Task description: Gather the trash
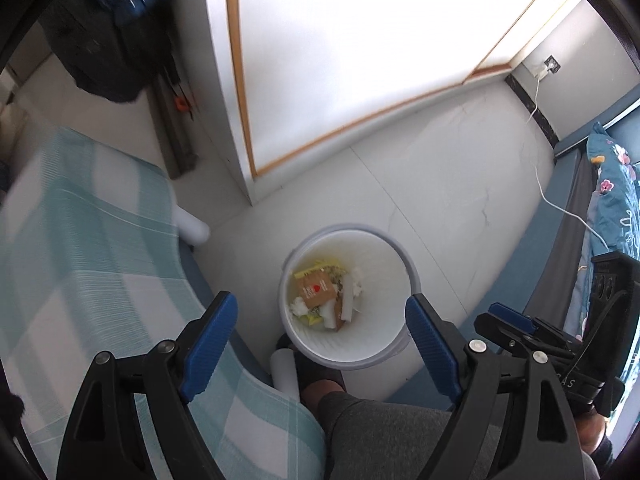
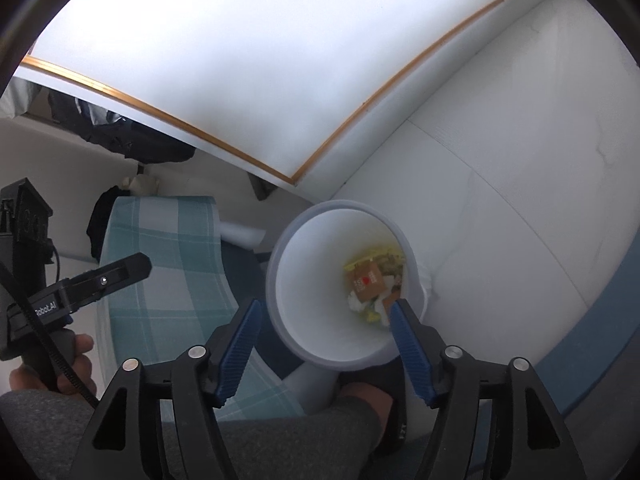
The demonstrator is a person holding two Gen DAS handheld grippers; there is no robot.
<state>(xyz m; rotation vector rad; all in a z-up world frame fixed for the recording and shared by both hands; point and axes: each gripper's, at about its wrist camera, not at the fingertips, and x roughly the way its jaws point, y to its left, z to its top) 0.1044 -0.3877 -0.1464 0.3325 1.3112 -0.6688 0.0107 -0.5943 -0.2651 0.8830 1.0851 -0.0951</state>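
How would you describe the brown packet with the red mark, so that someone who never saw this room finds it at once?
Start at the round white plastic trash bin standing on the pale floor beside the green-and-white checked chair. Look down at the trash on its bottom. The flat brown cardboard packet lies on top of the yellow wrappers and white scraps, and it alone carries a small red mark.

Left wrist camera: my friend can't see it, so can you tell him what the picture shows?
A round white plastic trash bin stands on the pale floor, holding a brown card packet with a red heart, yellow wrappers and white scraps. The open, empty left gripper with blue pads hangs above it. A teal-and-white checked cloth lies left, the right gripper at right.
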